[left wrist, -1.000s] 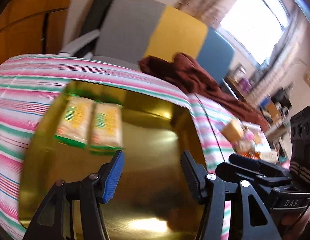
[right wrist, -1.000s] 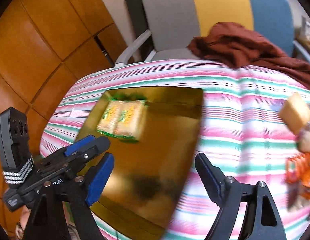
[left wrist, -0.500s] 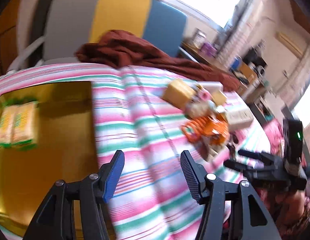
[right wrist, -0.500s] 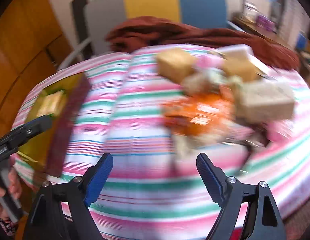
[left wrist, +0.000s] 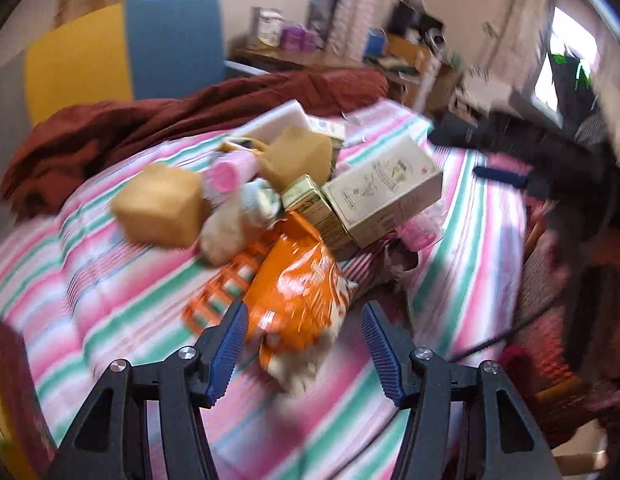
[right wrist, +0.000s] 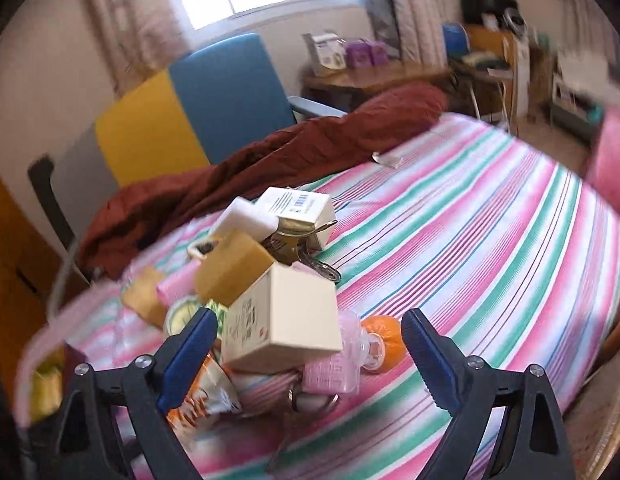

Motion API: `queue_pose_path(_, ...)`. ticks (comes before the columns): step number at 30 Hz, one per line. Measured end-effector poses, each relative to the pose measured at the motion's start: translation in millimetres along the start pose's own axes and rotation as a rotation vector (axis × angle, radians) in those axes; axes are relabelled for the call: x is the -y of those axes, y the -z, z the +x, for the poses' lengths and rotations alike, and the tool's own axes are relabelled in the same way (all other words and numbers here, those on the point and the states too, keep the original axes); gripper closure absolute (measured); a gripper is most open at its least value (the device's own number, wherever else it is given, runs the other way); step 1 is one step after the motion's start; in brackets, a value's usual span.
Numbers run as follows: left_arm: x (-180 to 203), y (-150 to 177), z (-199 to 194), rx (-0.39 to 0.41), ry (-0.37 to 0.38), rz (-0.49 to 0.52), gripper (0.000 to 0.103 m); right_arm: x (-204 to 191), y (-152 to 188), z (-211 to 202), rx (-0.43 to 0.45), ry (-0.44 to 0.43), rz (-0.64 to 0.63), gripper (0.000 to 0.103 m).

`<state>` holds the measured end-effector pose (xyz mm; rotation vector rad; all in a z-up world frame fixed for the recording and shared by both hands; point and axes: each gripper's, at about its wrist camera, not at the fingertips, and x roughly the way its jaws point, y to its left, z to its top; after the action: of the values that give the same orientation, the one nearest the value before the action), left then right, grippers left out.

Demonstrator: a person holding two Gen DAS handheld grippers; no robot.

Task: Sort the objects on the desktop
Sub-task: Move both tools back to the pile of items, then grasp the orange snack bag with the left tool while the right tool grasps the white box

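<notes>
A pile of objects lies on the striped tablecloth. In the left wrist view my left gripper is open and empty, just in front of an orange snack bag. Behind it are a cream box, two tan blocks, a pink tube and a gold tin. My right gripper shows blurred at the right. In the right wrist view my right gripper is open and empty, over the cream box, with a pink clear bottle and an orange beside it.
A dark red cloth lies along the far table edge, before a grey, yellow and blue chair. A white barcode box tops the pile's far side. The striped cloth stretches right of the pile. A cluttered desk stands behind.
Both grippers have swung right, from the gold tray with two snack packs to the object pile. Both stay open and empty.
</notes>
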<state>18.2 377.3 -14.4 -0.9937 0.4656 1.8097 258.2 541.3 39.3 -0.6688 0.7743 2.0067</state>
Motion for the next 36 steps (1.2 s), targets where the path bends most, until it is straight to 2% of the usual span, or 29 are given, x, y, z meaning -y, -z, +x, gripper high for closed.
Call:
queue_pose_path(4,4,-11,30,-0.06,-0.034,0.049,0.042,0,-18,14,0.006,0.012,-0.058,0.003)
queue_pose_path(6,1,-13,37,-0.063,0.026,0.018,0.042,0,-26,30,-0.028,-0.026,-0.055,0.002)
queue_pose_path(10,-3,-6,40,-0.036,0.051,-0.036,0.042,-7,-29,54,-0.105,-0.055,-0.092,0.004)
queue_pose_path(11,-4,-4,38,-0.028,0.058,-0.049,0.043,-9,-26,59,-0.129,-0.048,-0.105,0.006)
queue_pose_path(13,-6,1,36,-0.02,0.071,-0.065,0.043,-12,-19,65,-0.193,-0.093,-0.12,0.03)
queue_pose_path(15,-11,12,29,-0.007,0.088,-0.085,0.044,-15,-9,69,-0.246,-0.126,-0.127,0.035)
queue_pose_path(20,-28,40,5,0.022,0.097,-0.162,0.045,-31,6,59,-0.243,-0.108,-0.207,0.038)
queue_pose_path(22,-36,52,-4,0.037,0.089,-0.188,0.045,-36,13,53,-0.253,-0.13,-0.212,0.046)
queue_pose_path(24,-46,68,-17,0.054,0.084,-0.224,0.045,-45,23,49,-0.266,-0.157,-0.227,0.048)
queue_pose_path(29,-66,99,-45,0.077,0.049,-0.279,0.045,-73,58,36,-0.332,-0.224,-0.32,0.046)
queue_pose_path(31,-73,109,-53,0.084,0.048,-0.308,0.044,-78,76,27,-0.371,-0.261,-0.325,0.027)
queue_pose_path(34,-80,117,-59,0.087,0.047,-0.349,0.044,-75,93,5,-0.309,-0.258,-0.283,0.017)
queue_pose_path(36,-81,116,-60,0.085,0.028,-0.363,0.043,-73,102,-2,-0.282,-0.207,-0.282,0.016)
